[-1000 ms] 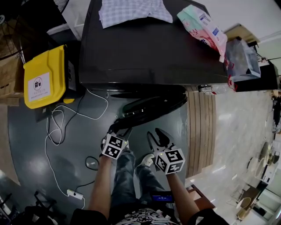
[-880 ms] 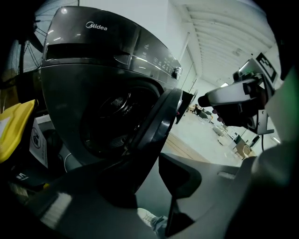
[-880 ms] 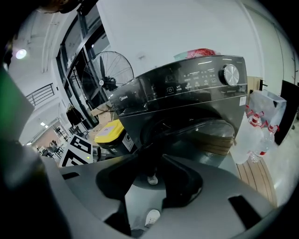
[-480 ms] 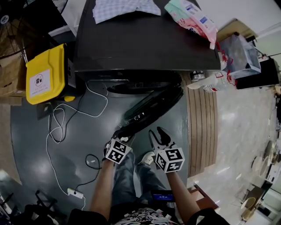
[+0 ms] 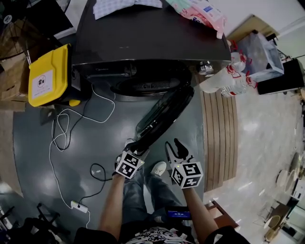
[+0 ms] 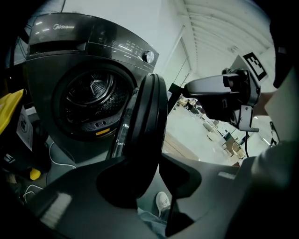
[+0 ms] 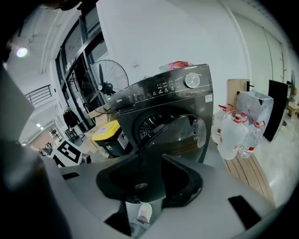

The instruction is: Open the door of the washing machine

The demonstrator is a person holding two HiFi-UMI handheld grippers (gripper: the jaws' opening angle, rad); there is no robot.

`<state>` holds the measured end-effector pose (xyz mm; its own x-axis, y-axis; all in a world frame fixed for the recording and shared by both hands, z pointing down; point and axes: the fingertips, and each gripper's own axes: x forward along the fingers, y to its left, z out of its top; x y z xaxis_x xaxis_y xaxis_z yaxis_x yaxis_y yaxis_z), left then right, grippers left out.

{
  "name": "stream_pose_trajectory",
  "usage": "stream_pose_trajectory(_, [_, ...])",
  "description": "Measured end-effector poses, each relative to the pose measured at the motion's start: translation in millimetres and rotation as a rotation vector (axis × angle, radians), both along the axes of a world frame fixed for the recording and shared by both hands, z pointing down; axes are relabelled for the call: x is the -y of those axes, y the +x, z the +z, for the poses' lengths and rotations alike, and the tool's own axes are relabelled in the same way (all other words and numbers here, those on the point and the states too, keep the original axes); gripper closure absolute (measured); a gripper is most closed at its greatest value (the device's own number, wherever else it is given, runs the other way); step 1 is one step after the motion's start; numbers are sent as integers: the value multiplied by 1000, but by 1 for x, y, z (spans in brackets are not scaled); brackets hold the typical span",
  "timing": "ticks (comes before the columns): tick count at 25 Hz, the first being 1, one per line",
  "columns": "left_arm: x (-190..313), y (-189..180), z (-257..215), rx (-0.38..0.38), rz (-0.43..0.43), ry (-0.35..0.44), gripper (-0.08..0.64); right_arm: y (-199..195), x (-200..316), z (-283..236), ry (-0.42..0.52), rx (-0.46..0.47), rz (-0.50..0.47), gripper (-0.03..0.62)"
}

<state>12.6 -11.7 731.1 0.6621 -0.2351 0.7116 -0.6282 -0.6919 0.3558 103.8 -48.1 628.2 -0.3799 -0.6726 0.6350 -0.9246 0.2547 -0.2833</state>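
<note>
The dark front-loading washing machine (image 5: 143,43) stands at the top of the head view, its drum (image 6: 91,102) exposed. Its round door (image 5: 164,114) is swung well out, hinged on the right, with its free edge pointing toward me. My left gripper (image 5: 136,147) is shut on that free rim (image 6: 149,112), which sits between its jaws; the jaws are easing open slightly. My right gripper (image 5: 174,147) hangs just right of the door's edge, open, with nothing between its fingers. It sees the door (image 7: 182,133) from the outside.
A yellow-lidded bin (image 5: 45,81) stands left of the machine, with a white cable (image 5: 62,133) trailing over the grey floor. Large water bottles (image 5: 224,78) sit on a wooden slatted strip (image 5: 219,133) at the right. A checked cloth (image 5: 119,7) and a pink package (image 5: 200,12) lie on top.
The door has swung further open, its free edge following my left gripper back toward me. Both grippers have drawn away from the machine, and the drum opening now shows.
</note>
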Motion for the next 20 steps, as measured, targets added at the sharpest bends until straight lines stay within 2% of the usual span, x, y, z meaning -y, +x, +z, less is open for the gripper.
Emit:
stream_pose_trajectory(5, [-22,21,2,-12,-40,-5,421,19,-30,5,-7,-2,-24,439])
stream_pose_trajectory(8, [-34,35,2,-18,-31,-14,420,32,-49,6,-21,-10,-12,443])
stream_pose_trajectory(11, [-46,49,2,-33,23,-26,416,42,-60,3,-14,-3,34,489])
stream_pose_trajectory(16, [-68,79,0,-42,192,-52,419,46,-68,6,-11,-3,80,488])
stream_pose_trajectory(20, [-76,89,1,-50,245,-36,422,42,-67,5,6,-13,103,489])
